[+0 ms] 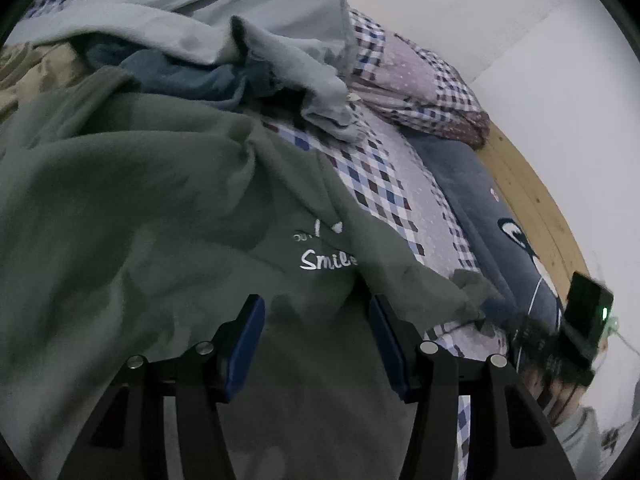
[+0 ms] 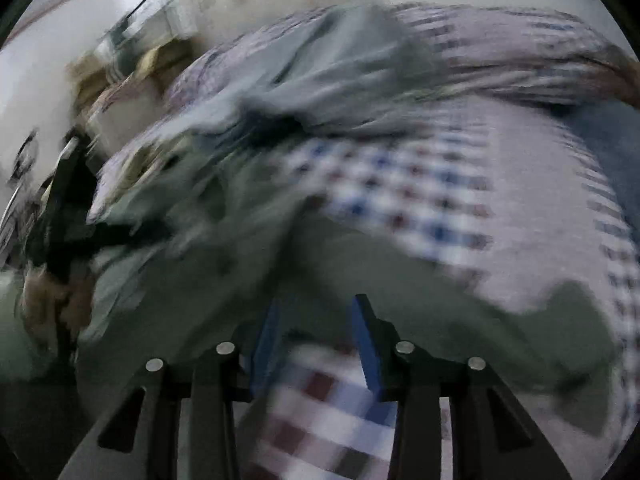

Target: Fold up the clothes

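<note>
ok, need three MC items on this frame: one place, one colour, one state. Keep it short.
1. Where is the white "Smile" lettering?
A. on the green garment
B. on the navy pillow
C. on the wall

2. What colour are the left tool's pads?
A. red
B. blue
C. yellow

3. How does the left tool stand?
A. shut on a sock
B. shut on the quilt
C. open over the green garment

Answers:
1 A: the lettering sits on the green garment.
2 B: both inner pads are blue.
3 C: the fingers are apart, with green fabric showing between them.
</note>
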Action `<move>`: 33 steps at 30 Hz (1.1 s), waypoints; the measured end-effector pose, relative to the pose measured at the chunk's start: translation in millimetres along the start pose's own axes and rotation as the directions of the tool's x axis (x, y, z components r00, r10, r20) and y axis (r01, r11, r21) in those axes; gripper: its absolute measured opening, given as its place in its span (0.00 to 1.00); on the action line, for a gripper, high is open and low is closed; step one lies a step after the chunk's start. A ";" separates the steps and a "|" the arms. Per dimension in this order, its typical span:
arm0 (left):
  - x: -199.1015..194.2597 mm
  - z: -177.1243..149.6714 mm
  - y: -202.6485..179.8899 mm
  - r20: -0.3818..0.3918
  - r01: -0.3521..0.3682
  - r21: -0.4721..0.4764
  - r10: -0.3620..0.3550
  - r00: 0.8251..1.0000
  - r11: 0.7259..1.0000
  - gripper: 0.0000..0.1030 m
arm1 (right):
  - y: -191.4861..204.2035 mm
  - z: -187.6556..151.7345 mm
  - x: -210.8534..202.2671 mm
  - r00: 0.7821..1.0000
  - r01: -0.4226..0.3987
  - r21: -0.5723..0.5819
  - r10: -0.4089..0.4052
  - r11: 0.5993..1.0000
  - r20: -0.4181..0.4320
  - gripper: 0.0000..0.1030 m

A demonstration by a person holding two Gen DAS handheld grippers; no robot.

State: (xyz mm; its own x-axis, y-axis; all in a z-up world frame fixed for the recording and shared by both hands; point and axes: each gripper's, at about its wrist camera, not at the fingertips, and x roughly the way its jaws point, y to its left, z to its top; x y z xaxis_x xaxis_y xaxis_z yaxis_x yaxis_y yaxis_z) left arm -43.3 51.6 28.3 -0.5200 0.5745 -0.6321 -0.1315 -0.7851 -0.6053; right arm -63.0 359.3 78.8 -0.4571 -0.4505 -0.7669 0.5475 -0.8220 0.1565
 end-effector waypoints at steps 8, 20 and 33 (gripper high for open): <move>-2.4 1.6 0.4 0.000 0.001 -0.001 -0.001 1.000 1.000 0.56 | 44.0 11.7 51.1 0.993 -0.094 -0.083 0.087 0.992 -0.083 0.39; -8.0 7.0 7.2 0.014 0.002 -0.027 -0.001 1.000 1.000 0.56 | 26.2 112.2 42.9 0.944 0.329 -0.114 -0.324 0.937 0.065 0.07; -10.2 7.9 4.5 0.018 0.003 -0.020 -0.002 1.000 1.000 0.56 | -36.3 106.9 -18.1 0.889 0.445 0.142 -0.455 0.884 0.042 0.69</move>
State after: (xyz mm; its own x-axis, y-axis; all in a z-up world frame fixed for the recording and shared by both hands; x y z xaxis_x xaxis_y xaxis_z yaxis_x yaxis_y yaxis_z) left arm -45.2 40.4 35.8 -0.5347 0.5721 -0.6219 -0.1163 -0.7788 -0.6164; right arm -149.6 360.1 153.6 -0.6852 -0.0413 -0.7272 0.1808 -0.9768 -0.1149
